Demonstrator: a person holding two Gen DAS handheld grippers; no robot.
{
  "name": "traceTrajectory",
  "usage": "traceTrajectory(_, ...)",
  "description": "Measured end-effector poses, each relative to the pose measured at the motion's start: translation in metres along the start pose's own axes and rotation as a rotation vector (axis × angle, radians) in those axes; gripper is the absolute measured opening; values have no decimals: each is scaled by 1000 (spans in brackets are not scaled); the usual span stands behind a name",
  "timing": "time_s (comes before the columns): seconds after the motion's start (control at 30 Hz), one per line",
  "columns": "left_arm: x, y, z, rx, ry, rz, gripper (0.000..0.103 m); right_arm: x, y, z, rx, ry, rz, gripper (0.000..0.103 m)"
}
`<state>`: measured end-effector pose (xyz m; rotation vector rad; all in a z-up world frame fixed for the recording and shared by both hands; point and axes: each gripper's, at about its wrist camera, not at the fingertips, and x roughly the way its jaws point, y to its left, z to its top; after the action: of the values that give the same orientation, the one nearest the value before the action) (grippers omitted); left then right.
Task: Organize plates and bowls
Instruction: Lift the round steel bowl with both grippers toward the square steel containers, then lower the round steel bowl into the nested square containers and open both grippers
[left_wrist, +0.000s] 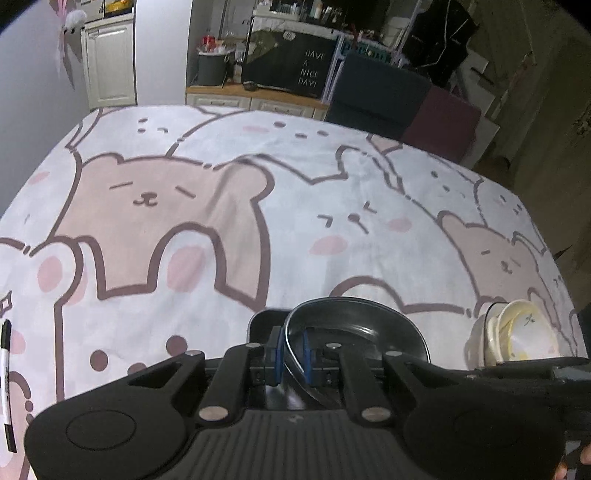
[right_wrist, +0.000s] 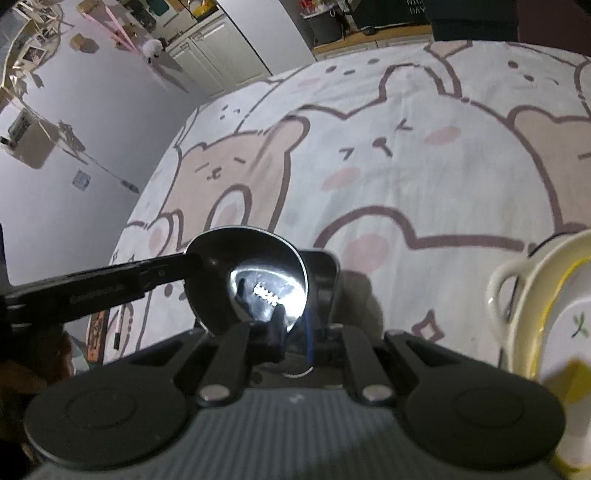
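Note:
A shiny metal plate (left_wrist: 354, 325) is held above the cartoon-bear tablecloth (left_wrist: 221, 221). My left gripper (left_wrist: 293, 354) is shut on its near rim. The same metal plate (right_wrist: 255, 280) shows in the right wrist view, where my right gripper (right_wrist: 295, 332) is shut on its opposite rim. The left gripper (right_wrist: 92, 288) reaches in from the left there. A stack of cream bowls and plates (left_wrist: 517, 332) sits on the cloth to the right; it also shows in the right wrist view (right_wrist: 546, 310), close to my right gripper.
A black-and-white marker (left_wrist: 6, 384) lies at the cloth's left edge. Dark chairs (left_wrist: 406, 99) stand behind the table's far edge. A wooden counter (left_wrist: 255, 92) with a sign is further back. A wall (right_wrist: 74, 184) runs along the left side.

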<state>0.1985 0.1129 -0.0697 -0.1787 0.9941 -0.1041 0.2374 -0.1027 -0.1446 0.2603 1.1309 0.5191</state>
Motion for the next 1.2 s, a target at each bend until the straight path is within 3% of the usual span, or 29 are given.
traceTrajectory(0.53,30,2,3,82,68,56,11,28,8,-14,-5,81,-6,12)
traceTrajectory(1.2,43,-4,2,145,117,85,12,43,8,-12,12,116,-29,15)
